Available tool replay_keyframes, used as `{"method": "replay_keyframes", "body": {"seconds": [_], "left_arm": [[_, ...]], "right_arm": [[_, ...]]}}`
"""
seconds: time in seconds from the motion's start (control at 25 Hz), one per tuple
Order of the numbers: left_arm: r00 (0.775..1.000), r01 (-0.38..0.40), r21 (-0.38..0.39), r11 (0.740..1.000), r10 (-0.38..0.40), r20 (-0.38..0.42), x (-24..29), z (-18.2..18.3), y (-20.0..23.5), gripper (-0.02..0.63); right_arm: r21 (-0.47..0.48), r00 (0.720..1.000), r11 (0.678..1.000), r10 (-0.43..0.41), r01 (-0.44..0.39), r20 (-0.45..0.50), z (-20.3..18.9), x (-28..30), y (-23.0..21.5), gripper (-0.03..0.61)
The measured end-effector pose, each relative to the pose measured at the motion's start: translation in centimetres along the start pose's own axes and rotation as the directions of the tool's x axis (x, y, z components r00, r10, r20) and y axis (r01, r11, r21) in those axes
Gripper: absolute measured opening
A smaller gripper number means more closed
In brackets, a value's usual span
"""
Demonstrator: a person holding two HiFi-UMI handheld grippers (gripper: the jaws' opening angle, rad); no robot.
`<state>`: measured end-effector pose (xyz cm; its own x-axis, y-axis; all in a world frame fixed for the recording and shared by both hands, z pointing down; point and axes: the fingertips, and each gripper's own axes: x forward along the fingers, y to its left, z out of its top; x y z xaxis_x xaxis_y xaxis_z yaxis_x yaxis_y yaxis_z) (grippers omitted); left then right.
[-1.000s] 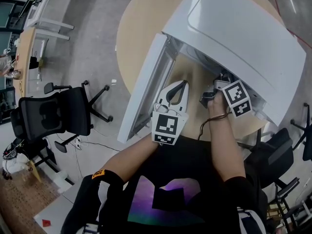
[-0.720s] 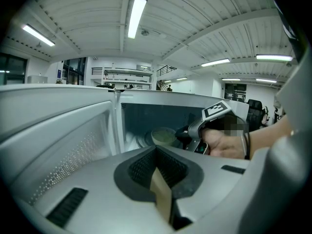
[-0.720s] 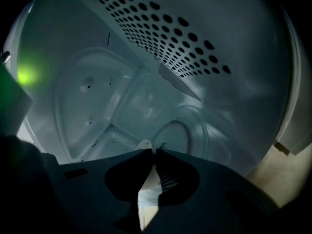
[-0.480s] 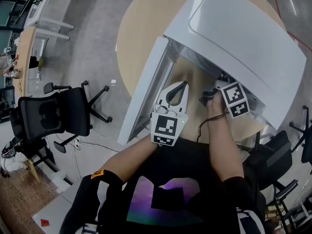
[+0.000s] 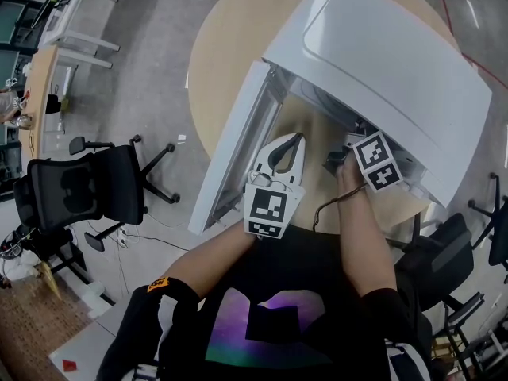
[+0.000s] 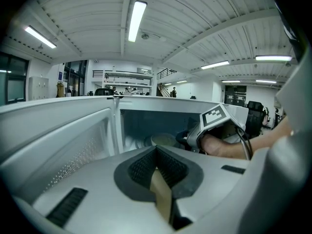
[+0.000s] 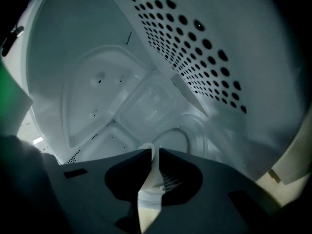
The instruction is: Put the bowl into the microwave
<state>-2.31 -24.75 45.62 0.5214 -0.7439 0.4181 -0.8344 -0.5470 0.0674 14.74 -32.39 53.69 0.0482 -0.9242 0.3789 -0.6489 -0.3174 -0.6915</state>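
The white microwave [image 5: 389, 62] stands on a round wooden table [image 5: 230, 30] with its door [image 5: 234, 141] swung open to the left. My right gripper [image 7: 153, 150] reaches inside the cavity and is shut on the thin white rim of the bowl [image 7: 148, 177]. In the left gripper view the bowl [image 6: 163, 139] shows low inside the cavity, right beside the right gripper's marker cube [image 6: 214, 123]. My left gripper [image 5: 300, 137] hovers outside, just in front of the opening next to the door, with its jaws shut on nothing. In the head view the microwave's top hides the bowl.
The glass turntable [image 7: 195, 135] lies on the cavity floor under and beyond the bowl. A perforated inner wall [image 7: 204, 48] is close on the right. Black office chairs [image 5: 87, 189] [image 5: 444, 252] stand on the floor on both sides of the person.
Nothing of note: the right gripper stays inside the cavity holding the bowl, the left stays by the door. Only the head view has shifted slightly.
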Motion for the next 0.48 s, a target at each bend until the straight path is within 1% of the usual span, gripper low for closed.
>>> {"method": "replay_keyframes", "body": {"seconds": [0.28,0.4,0.48], "left_arm": [[1.0,-0.011,0.004,1.0,0.011,0.019,-0.7,0.4,-0.6,0.044],[0.999,-0.014,0.006,1.0,0.013,0.029,-1.1,0.5,-1.2,0.044],[0.999,-0.019,0.006,1.0,0.018,0.035,-1.4,0.4,-1.5,0.044]], "right_arm": [[-0.075,1.0,0.997,0.004,-0.005,-0.015,-0.6,-2.4,-0.5,0.035],[-0.135,0.999,0.989,0.05,-0.052,-0.018,-0.7,-3.6,0.4,0.037],[-0.193,0.996,0.978,0.08,-0.083,-0.028,-0.7,-4.8,1.1,0.035]]}}
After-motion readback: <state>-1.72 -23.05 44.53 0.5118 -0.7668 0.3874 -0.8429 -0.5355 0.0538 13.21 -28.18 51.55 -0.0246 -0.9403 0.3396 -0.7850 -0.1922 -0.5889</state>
